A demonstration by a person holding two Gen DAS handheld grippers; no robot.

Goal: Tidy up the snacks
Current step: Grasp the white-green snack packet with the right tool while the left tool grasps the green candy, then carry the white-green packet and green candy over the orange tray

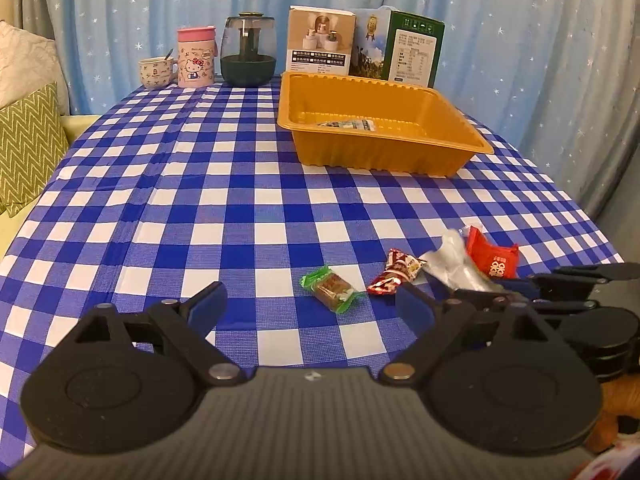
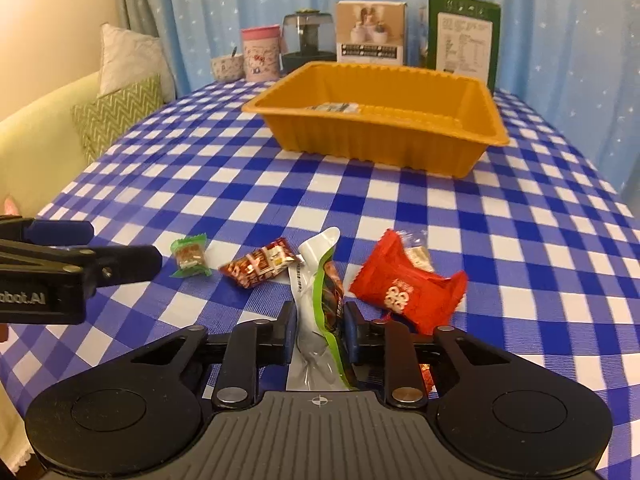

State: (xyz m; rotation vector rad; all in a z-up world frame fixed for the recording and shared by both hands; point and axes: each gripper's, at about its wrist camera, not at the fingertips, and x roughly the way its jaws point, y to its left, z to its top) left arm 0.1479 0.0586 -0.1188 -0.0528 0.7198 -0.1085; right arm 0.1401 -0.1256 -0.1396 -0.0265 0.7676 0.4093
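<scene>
The right hand-held gripper (image 2: 318, 330) is squeezed tight on a white and green snack pouch (image 2: 320, 280), which sticks up between its two blue pads, low over the worktop (image 2: 200, 184) with the blue and white checked cloth. The left hand-held gripper (image 1: 310, 304) has its fingers wide apart and holds nothing; it hangs low over the cloth, near a small green candy (image 1: 331, 287). Just beside that candy lies a dark red candy (image 1: 394, 276), and on the other side of the pouch lies a bright red snack bag (image 2: 404, 286), with a small clear packet (image 2: 418, 250) peeking out behind it. Farther back sits the orange tray (image 2: 384, 144), and one pale packet (image 2: 334, 107) lies inside it. Behind the tray stand a pink cup (image 1: 197, 57), a small mug (image 1: 157, 72), a dark jar (image 1: 249, 50) and two boxes (image 1: 320, 42)
</scene>
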